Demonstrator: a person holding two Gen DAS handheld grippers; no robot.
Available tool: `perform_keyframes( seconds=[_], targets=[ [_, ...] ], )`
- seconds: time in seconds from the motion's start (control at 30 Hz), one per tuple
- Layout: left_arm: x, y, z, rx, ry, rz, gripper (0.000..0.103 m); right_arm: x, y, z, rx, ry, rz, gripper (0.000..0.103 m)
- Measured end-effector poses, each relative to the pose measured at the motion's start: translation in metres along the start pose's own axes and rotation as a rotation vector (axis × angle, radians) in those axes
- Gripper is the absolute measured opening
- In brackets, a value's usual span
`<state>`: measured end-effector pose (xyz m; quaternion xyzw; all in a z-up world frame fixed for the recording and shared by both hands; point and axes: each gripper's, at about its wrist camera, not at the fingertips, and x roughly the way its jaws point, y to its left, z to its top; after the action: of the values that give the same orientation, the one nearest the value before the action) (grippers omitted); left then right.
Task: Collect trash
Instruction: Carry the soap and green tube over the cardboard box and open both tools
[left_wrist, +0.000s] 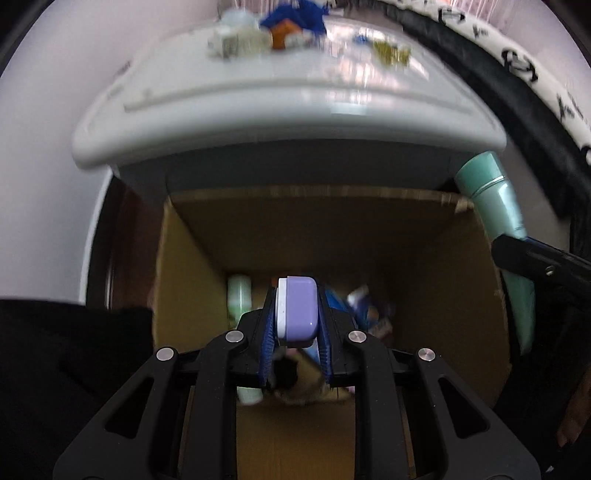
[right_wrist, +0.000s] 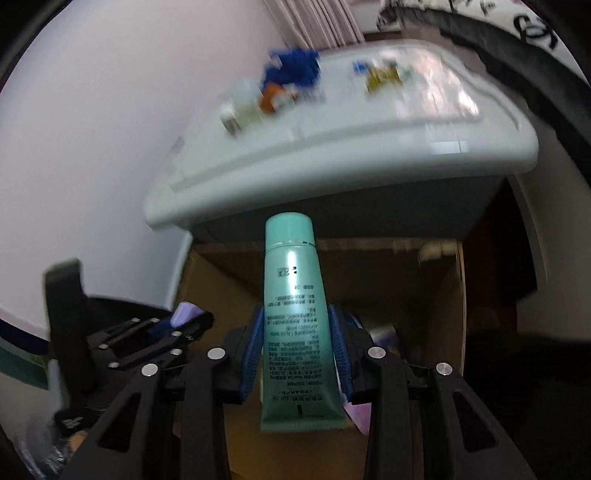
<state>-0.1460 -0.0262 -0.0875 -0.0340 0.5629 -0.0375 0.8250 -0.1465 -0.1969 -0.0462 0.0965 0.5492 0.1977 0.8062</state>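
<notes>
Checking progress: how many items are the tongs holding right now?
2: a purple case in the left tongs and a teal tube in the right tongs, both over the cardboard box.

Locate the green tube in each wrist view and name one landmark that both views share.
Left wrist view: green tube at the right edge, slanting down past the box's right wall, clamped by the right hand-held gripper.
Right wrist view: green tube at centre, cap pointing away, between the blue pads.
Shared landmark: the open cardboard box under the white table.
</notes>
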Motion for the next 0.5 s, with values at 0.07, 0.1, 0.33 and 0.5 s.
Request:
perform_keyframes(
  seconds=[0.07, 0.1, 0.33, 0.5],
  targets=[
    [0.02, 0.004, -0.005, -0.008, 0.1, 0.042, 0.07, 0.018, -0.006, -0.007, 0.012, 0.061, -0.072, 0.077],
    [0.026, 0.008, -0.006, -0.018, 0.127, 0.072, 0.089, 0.023, -0.01, -0.008, 0.017, 0.068, -0.098, 0.075],
    [0.033, 0.03, -0.013, -0.109, 0.167, 0.023, 0.089, 0.013, -0.026, -0.003, 0.094, 0.025, -0.055, 0.074],
    [0.021, 0.023, 0.006, -0.091, 0.13, 0.009, 0.089, -0.005, -0.023, 0.03, 0.041, -0.043, -0.067, 0.074]
  ],
)
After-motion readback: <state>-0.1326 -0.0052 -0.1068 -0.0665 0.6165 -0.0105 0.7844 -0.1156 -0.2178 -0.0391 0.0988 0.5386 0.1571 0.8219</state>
